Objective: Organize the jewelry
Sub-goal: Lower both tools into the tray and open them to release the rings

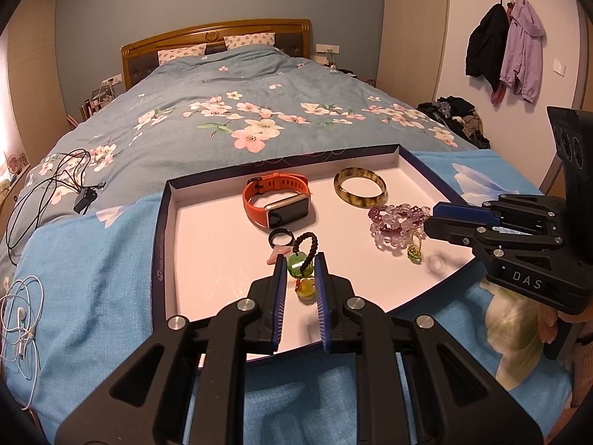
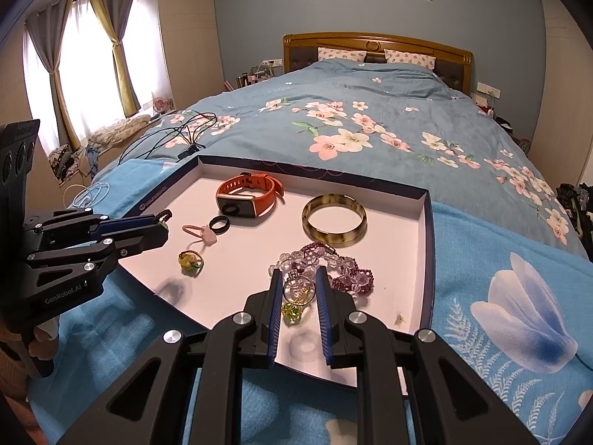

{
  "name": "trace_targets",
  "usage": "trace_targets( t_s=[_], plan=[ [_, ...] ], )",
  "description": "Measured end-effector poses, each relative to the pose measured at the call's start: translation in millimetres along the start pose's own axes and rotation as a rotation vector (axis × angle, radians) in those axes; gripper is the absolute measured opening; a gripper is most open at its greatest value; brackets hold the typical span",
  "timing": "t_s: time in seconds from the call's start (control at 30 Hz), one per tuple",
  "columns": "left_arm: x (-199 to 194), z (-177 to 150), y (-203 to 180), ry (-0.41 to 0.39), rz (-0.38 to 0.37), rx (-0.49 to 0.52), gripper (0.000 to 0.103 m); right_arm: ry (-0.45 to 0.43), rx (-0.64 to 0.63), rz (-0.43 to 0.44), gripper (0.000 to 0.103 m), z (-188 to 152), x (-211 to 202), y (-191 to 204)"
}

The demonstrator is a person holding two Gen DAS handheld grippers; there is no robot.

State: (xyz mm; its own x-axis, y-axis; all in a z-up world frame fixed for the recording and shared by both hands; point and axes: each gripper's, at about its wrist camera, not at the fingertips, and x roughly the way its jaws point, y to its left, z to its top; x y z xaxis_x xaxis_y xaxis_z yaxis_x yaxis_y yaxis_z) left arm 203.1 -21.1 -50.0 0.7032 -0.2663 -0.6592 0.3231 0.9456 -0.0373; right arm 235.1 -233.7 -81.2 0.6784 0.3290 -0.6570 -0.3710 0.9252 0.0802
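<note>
A white tray with a dark blue rim lies on the bed. In it are an orange smartwatch, a mottled bangle, a purple bead bracelet, a black ring and a pink charm. My left gripper is shut on a black-corded green pendant. My right gripper is partly open around a thin ring with a green-bead charm. A yellow-green bead ring lies near the left gripper.
The tray rests on a light blue floral towel over a flowered blue quilt. Black cables and white earphones lie to the left. Coats hang on the right wall.
</note>
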Motion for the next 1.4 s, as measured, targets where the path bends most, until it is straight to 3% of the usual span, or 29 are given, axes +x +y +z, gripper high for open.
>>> trace_targets(
  t_s=[1.4],
  plan=[
    [25, -2, 0, 0.075, 0.018, -0.02, 0.015, 0.061, 0.007, -0.024, 0.016, 5, 22, -1]
  ],
)
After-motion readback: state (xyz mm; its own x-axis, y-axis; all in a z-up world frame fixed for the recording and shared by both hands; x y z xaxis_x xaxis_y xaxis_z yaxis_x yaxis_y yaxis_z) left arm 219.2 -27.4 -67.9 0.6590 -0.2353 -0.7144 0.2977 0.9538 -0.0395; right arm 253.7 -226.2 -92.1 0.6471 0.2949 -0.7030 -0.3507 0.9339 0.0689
